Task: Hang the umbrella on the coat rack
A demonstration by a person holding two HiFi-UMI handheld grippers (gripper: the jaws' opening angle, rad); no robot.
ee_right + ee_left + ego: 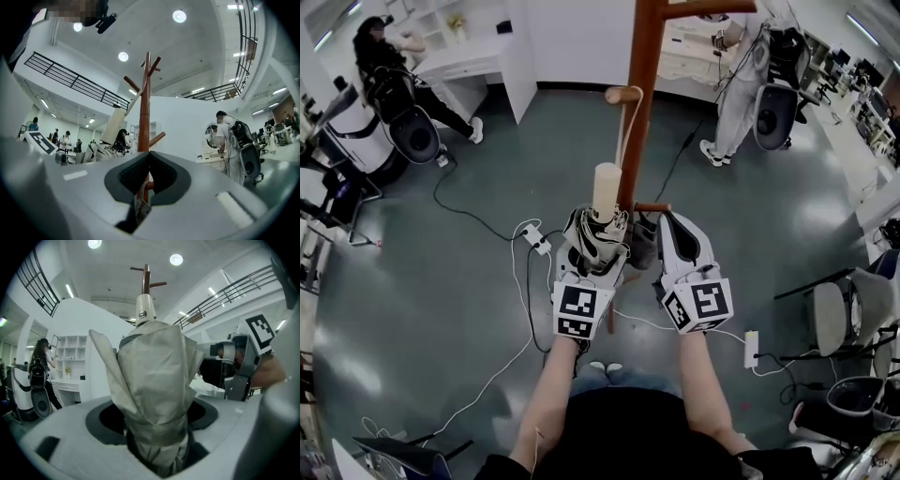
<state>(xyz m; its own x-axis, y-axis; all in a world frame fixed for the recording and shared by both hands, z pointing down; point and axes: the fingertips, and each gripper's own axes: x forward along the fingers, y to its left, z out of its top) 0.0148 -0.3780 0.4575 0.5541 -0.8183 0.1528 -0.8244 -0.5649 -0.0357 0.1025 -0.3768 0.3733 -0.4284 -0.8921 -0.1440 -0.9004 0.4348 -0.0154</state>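
A folded beige umbrella (596, 236) stands upright between the jaws of my left gripper (598, 251), its pale handle (606, 190) on top. In the left gripper view its fabric (154, 380) fills the gap and bulges against both sides. The brown coat rack (639, 56) rises just behind it. A thin pale cord runs from the rack's upper peg (623, 95) down toward the handle. My right gripper (667, 221) sits beside a short lower peg (652, 207). Its jaws meet on a thin pale strap (140, 204), with the rack's pole (146, 108) straight ahead.
White cables (487, 220) and a power strip (536, 237) lie on the grey floor around the rack's base. Two people wearing backpack rigs stand at the back left (389, 56) and back right (741, 84). Chairs (834, 314) crowd the right side, and a white desk (478, 61) stands behind.
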